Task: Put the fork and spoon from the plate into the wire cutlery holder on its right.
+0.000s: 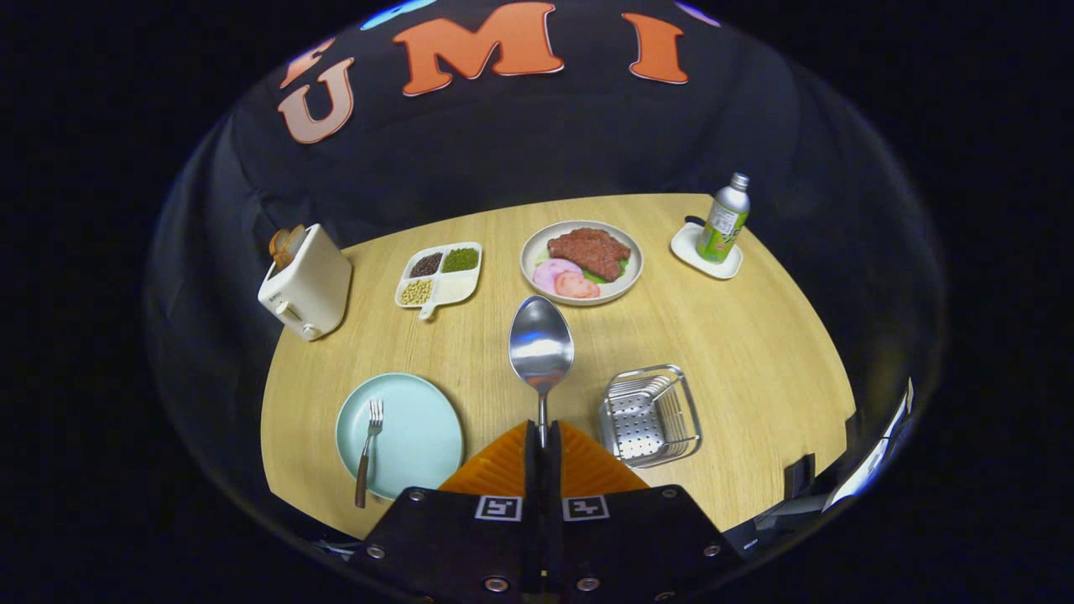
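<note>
Spoon: we see it clamped by its handle between the two fingers, held above the tabletop; its long axis runs straight ahead along the fingers, bowl pointing away toward the far edge.
Gripper: we find both fingers pressed together on the spoon's thin handle, with no gap beside it.
Fork: we see it lying on the pale blue plate near the tabletop's near edge, tines pointing to the far edge, dark handle sticking out over the plate's near rim.
Wire cutlery holder: we see it on the plate's right, near the same edge, lying apart from the spoon.
Far edge: we note a toaster, a divided dish, a plate of food and a bottle on a coaster.
</note>
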A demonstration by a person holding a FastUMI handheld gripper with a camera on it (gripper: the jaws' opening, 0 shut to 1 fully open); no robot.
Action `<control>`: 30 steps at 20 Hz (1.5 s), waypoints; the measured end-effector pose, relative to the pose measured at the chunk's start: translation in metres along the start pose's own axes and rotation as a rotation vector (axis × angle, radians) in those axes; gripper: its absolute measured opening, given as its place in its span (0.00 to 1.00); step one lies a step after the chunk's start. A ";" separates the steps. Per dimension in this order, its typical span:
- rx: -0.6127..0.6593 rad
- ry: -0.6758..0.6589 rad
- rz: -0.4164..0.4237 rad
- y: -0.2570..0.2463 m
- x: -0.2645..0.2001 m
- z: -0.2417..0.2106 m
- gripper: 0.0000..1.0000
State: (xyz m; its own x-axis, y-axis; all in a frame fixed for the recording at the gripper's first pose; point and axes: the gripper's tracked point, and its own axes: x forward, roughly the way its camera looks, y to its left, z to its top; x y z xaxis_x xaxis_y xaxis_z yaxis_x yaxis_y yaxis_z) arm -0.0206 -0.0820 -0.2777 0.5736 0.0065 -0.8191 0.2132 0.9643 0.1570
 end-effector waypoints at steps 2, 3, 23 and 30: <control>0.008 -0.029 -0.025 -0.024 -0.006 0.001 0.03; 0.011 -0.042 -0.035 -0.034 -0.007 0.002 0.03; -0.092 0.013 -0.011 -0.088 0.010 -0.010 0.11; -0.073 -0.217 0.070 -0.074 -0.007 0.048 0.24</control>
State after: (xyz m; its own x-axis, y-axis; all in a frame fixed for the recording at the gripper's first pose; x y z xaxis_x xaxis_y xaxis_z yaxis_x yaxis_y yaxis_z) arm -0.0020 -0.1665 -0.2571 0.7430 0.0250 -0.6688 0.1134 0.9801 0.1627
